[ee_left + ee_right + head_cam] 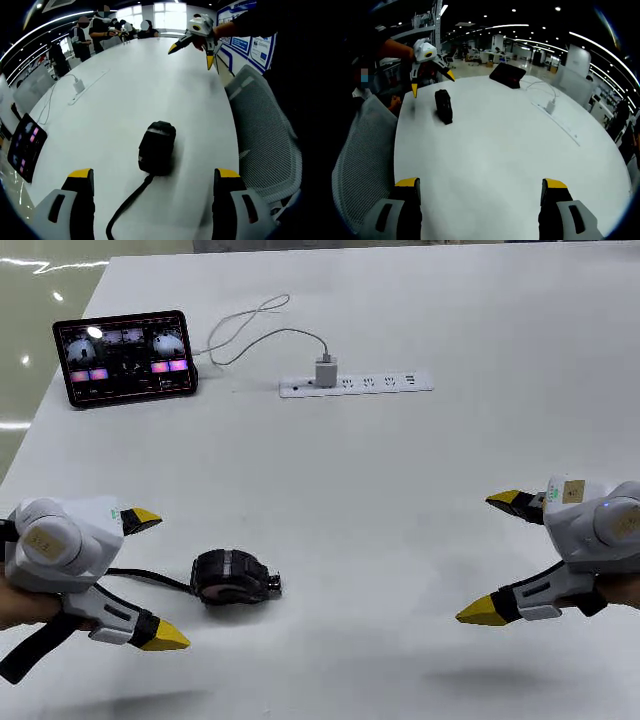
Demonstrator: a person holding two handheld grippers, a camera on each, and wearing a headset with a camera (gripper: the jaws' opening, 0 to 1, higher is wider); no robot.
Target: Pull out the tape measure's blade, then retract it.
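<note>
A black tape measure (232, 577) lies on the white table (400, 500), with a black strap trailing to its left. Its blade is not drawn out. My left gripper (152, 575) stands open just left of it, yellow fingertips on either side of the strap end. In the left gripper view the tape measure (157, 147) sits a short way ahead between the open jaws, untouched. My right gripper (502, 555) is open at the right side of the table, far from the tape measure (443, 105), with nothing between its fingers. The left gripper (426, 62) appears beyond it.
A tablet (126, 357) with a lit screen leans at the back left. A white power strip (356, 383) with a charger and cable lies at the back centre. A mesh chair (265, 130) stands by the table's near edge. People stand far off.
</note>
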